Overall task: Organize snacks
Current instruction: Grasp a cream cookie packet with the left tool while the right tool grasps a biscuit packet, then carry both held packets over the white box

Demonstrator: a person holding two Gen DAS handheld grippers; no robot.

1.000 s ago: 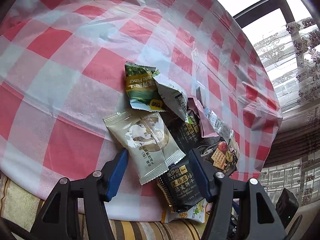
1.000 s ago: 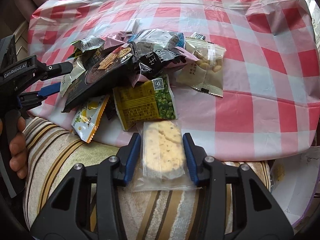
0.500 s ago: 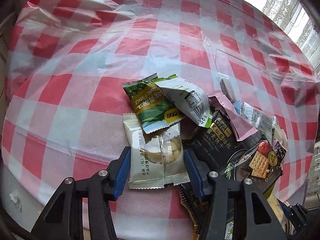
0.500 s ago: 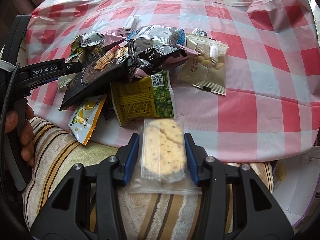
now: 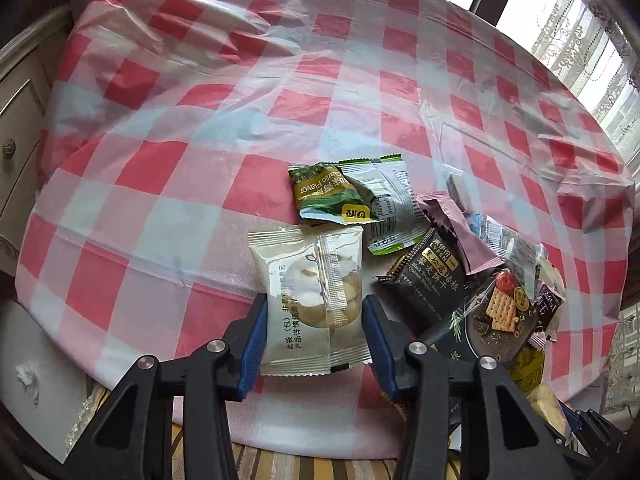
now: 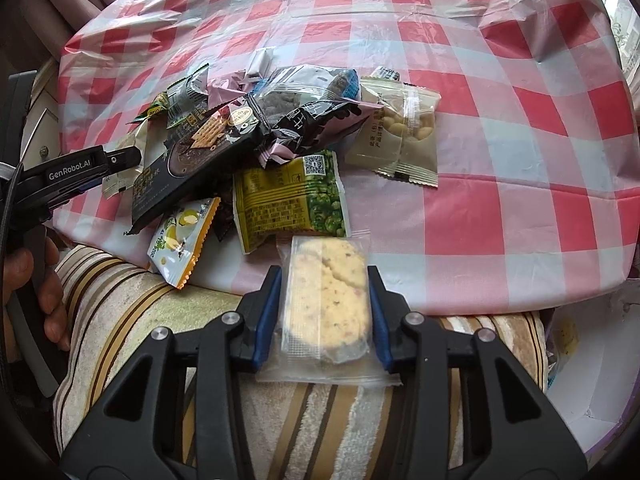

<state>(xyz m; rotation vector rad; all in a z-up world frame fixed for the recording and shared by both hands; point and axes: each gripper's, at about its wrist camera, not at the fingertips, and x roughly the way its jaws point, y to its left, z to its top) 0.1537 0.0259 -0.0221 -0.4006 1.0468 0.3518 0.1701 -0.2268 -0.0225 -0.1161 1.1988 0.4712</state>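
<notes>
A pile of snack packets lies on the red-and-white checked tablecloth. My left gripper is shut on a cream packet of white nuts at the near table edge. Beyond it lie a green garlic-flavour packet and a black biscuit packet. My right gripper is shut on a clear-wrapped pale biscuit over the table's near edge. A yellow-green pea packet lies just past it, and a second cream nut packet at the pile's right.
A striped towel-like cover lies below the table edge. A white box stands at the lower right. The left gripper's black body reaches in from the left. A cabinet stands left of the table.
My left gripper has closed in on the cream nut packet and grips it. My right gripper has stayed shut on the biscuit and barely moved.
</notes>
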